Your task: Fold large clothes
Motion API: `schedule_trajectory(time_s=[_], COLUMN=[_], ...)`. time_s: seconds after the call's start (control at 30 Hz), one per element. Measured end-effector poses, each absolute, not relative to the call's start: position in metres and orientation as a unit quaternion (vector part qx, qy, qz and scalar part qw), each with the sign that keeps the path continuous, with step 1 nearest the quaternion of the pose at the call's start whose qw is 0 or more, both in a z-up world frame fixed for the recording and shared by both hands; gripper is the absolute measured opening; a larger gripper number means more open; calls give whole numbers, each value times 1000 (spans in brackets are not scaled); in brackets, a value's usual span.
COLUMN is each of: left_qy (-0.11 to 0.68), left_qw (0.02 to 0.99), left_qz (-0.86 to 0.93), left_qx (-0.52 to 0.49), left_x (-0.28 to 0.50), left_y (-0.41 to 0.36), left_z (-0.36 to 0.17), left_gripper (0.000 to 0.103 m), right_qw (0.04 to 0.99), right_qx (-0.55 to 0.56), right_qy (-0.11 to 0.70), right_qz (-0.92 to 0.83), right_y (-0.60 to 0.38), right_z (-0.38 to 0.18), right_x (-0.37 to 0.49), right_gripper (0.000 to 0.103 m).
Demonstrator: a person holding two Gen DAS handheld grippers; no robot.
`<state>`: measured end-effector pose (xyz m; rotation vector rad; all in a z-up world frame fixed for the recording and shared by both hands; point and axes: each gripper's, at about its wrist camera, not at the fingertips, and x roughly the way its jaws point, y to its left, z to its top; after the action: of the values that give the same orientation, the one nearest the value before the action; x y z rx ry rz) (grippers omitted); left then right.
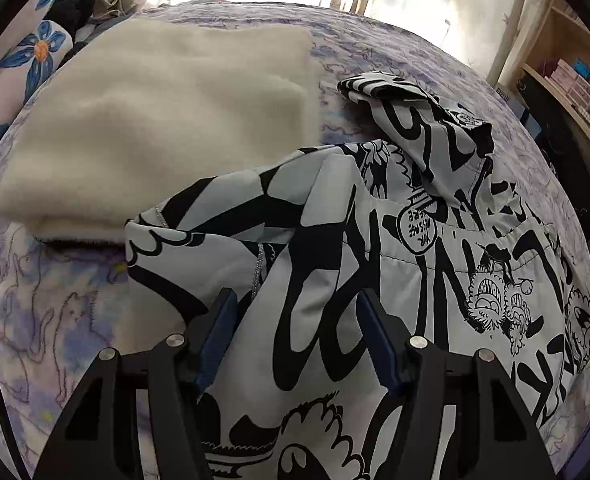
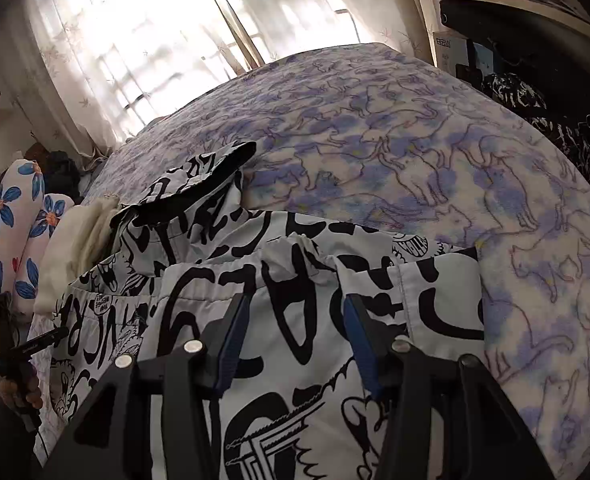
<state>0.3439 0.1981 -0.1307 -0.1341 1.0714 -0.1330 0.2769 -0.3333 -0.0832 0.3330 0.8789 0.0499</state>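
Both grippers [image 1: 295, 340] [image 2: 295, 344] angled down — fingers apart over jacket [image 1: 415, 240].

Left gripper [image 1: 295, 300] points down over black-and-white graphic jacket [image 1: 395, 280], jaws apart, blue pads [image 1: 219, 336] not pressing fabric. Jacket lies crumpled on purple cat-print bedspread [image 1: 47, 320], its hood [image 1: 415, 112] bunched toward far side. Cream fleece garment [image 1: 155, 120], folded flat, lies left of jacket, jacket edge overlapping its near corner. Blue-flower pillow [image 1: 35, 52] at far left. Sheer curtains [image 1: 435, 0] behind bed, wooden shelf [image 1: 567, 92] at right.
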Motion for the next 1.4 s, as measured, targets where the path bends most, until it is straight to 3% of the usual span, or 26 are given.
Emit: schedule_trajectory(time_s=[0.3, 0.33, 0.37, 0.4, 0.47, 0.5, 0.7, 0.97, 1.07, 1.13, 1.2, 1.23, 1.4], left_qy=[513, 514, 518, 521, 517, 512, 467, 473, 473, 467, 446, 427, 374], left_qw=[857, 857, 854, 852, 855, 858, 884, 881, 881, 884, 894, 903, 927], left_qz=[-35, -34, -44, -44, -35, -28, -15, 8, 15, 15, 36, 46, -20], left_qx=[-35, -29, -22, -14, 9, 22, 11, -3, -1, 0, 9, 14, 17], left_x=[363, 364, 365, 366, 364, 362, 354, 363, 357, 348, 335, 325, 277], left_y=[178, 176, 171, 167, 158, 152, 160, 171, 174, 176, 176, 174, 131], left_z=[-144, -145, -147, -148, -146, -144, -115, -149, -139, -129, -115, -105, -74], left_gripper=[58, 52, 33, 24, 13, 10, 5, 11, 23, 24, 45, 49, 50], right_qw=[866, 862, 860, 855, 850, 852, 888, 855, 848, 858, 872, 877, 894], right_qx=[104, 93, 84, 71, 67, 68, 150, 154, 161, 152, 149, 151, 107], right_qy=[489, 497, 503, 513, 522, 518, 435, 493, 501, 485, 462, 452, 435], right_qz=[29, 28, 24, 12, -10, -18, -16, -49, -60, -68, -64, -56, 2], right_y=[-323, -319, -316, -314, -314, -315, -343, -340, -339, -338, -330, -326, -267], right_z=[-124, -130, -135, -143, -153, -153, -115, -153, -142, -126, -111, -106, -88], right_x=[335, 340, 344, 349, 351, 349, 325, 346, 340, 326, 311, 304, 277], right_gripper=[49, 49, 49, 49, 30, 8, 4, 10, 11, 11, 11, 11, 11])
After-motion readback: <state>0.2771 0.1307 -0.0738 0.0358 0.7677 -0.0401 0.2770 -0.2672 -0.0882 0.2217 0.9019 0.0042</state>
